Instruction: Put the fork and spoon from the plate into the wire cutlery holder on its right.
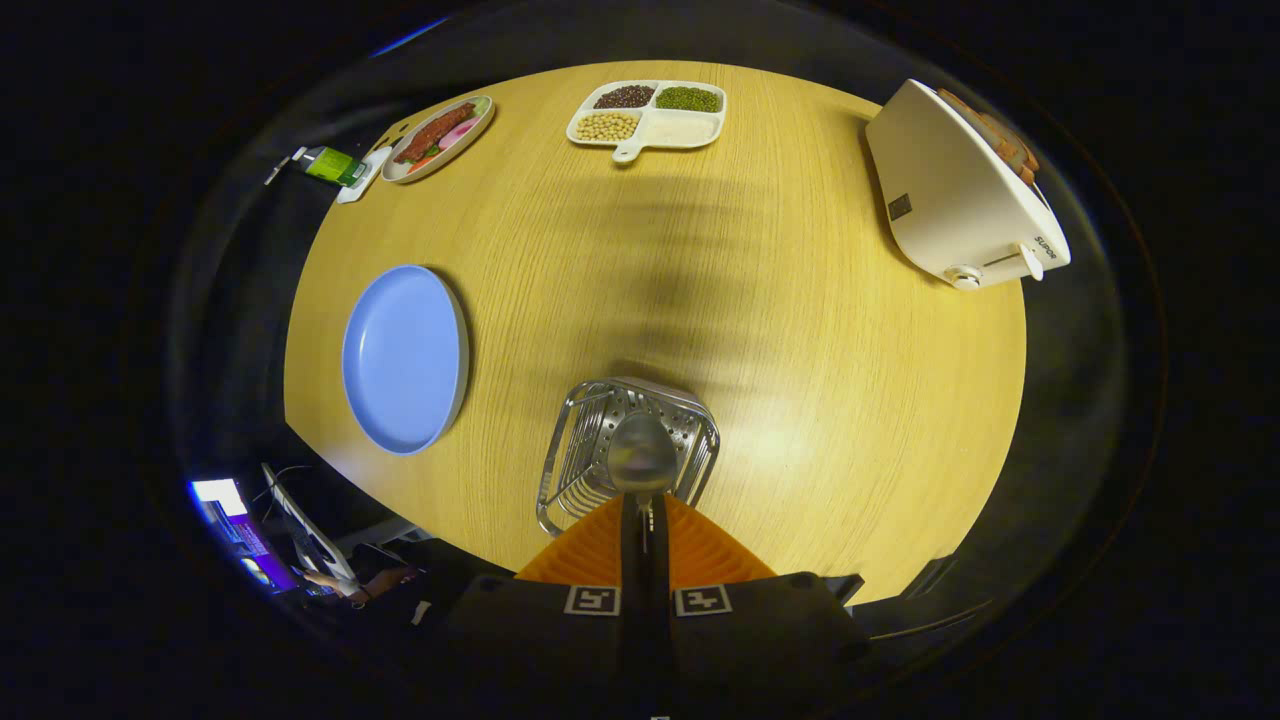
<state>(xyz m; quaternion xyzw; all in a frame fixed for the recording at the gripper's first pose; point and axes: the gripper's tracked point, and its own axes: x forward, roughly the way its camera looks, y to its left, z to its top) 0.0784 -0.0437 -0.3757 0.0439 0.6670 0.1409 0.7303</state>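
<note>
Gripper view: a spoon (pixel 642 452) is pinched between the 2 fingers of the gripper (pixel 645 510), which are pressed together on its handle. Its bowl is seen just ahead of the fingertips, over the open top of the wire cutlery holder (pixel 585 450). Whether the bowl touches the wires cannot be told, and the handle is hidden between the fingers. The near side of the holder is cut off by the fingers. A fork cannot be made out inside the holder.

To the left of the fingers, well apart from the holder, a blue plate (pixel 405 357) is seen lying bare close to the table's left edge. The wooden table (pixel 800 330) is left open between the holder and the far things. Far ahead, a white tray with 4 compartments (pixel 648 117) of beans and grains is set near the far edge. Ahead to the left, a plate of food (pixel 438 138) and a green bottle (pixel 333 165) lie at the edge. Ahead to the right, a white toaster (pixel 955 195) stands at the table's rim, with bread partly seen in its top.
</note>
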